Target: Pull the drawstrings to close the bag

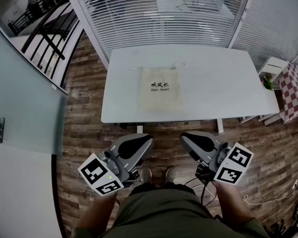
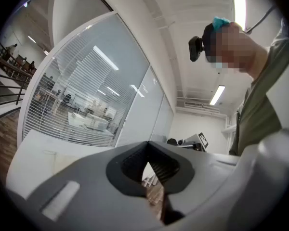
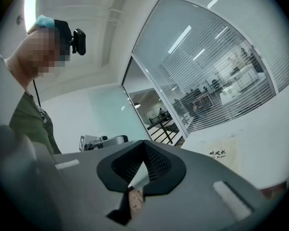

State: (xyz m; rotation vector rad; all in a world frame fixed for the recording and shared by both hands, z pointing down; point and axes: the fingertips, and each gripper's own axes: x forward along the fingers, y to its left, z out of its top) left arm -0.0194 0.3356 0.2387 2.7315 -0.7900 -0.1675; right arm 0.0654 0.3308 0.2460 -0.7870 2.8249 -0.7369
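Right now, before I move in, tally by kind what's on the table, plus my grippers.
Drawstring bag: 1, cream, lying flat on the white table
Grippers: 2, left gripper and right gripper, both shut with nothing in them, held short of the table
Total: 3

Cream drawstring bag flat on table, drawstrings seemingly loose
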